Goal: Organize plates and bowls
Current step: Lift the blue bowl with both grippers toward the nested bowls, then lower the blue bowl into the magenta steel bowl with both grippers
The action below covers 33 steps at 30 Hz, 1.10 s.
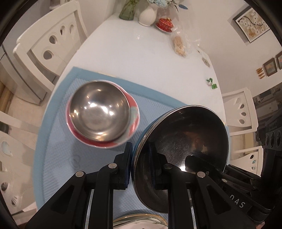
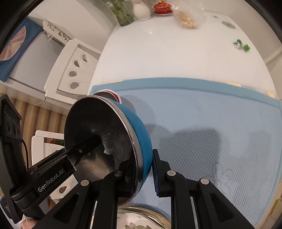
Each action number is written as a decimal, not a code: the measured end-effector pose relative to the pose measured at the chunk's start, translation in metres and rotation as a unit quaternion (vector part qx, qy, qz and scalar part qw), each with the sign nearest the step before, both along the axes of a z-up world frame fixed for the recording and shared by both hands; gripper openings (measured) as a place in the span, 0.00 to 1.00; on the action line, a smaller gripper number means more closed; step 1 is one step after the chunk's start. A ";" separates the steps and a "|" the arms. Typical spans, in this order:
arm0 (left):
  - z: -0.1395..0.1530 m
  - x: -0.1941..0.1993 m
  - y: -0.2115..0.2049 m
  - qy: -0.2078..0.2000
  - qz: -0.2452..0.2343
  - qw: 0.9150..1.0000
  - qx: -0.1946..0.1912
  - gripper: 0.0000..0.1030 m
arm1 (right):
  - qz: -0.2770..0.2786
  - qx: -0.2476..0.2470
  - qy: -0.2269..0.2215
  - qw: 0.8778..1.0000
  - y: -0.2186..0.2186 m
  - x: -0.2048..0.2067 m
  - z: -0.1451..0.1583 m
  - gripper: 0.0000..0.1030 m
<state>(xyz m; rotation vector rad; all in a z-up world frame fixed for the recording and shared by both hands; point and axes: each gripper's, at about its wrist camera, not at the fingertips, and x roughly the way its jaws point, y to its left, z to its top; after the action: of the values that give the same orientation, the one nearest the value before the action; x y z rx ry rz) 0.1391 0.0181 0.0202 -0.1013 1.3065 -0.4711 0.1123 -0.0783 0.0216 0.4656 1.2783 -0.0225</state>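
A big blue bowl (image 1: 193, 137) with a steel inside hangs tilted above the blue mat (image 1: 58, 158), held by both grippers. My left gripper (image 1: 141, 167) is shut on its near rim, one pad outside and one inside. My right gripper (image 2: 143, 174) is shut on the rim of the same blue bowl (image 2: 139, 126), opposite the other gripper's finger (image 2: 86, 146). A smaller steel bowl (image 1: 98, 112) sits nested in a red bowl (image 1: 134, 112) on the mat, left of the held bowl. A gold-rimmed plate (image 1: 141, 222) lies at the near edge, mostly hidden.
The white table (image 1: 141, 58) carries a white vase (image 1: 147, 15), a green glass vase (image 1: 126, 10), a red cup on a saucer (image 1: 164, 23), a clear bag of snacks (image 1: 179, 44) and green sweets (image 1: 211, 83). White chairs (image 1: 47, 45) stand around the table.
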 end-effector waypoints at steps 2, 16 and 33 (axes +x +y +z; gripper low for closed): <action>0.004 0.006 0.006 -0.003 0.002 1.000 -0.002 0.15 | 0.003 -0.003 -0.004 1.000 0.006 0.006 0.006 0.15; 0.034 0.051 0.037 -0.039 0.029 0.999 -0.013 0.16 | 0.041 -0.022 -0.032 0.998 0.046 0.056 0.037 0.16; 0.000 0.096 0.064 -0.017 0.058 0.998 0.004 0.16 | 0.066 0.002 -0.005 0.998 0.075 0.113 -0.001 0.16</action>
<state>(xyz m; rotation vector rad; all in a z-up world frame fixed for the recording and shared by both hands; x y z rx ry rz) 0.2348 0.0819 0.0204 -0.1616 1.2619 -0.3669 0.2255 -0.0032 0.0210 0.3839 1.2978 0.0932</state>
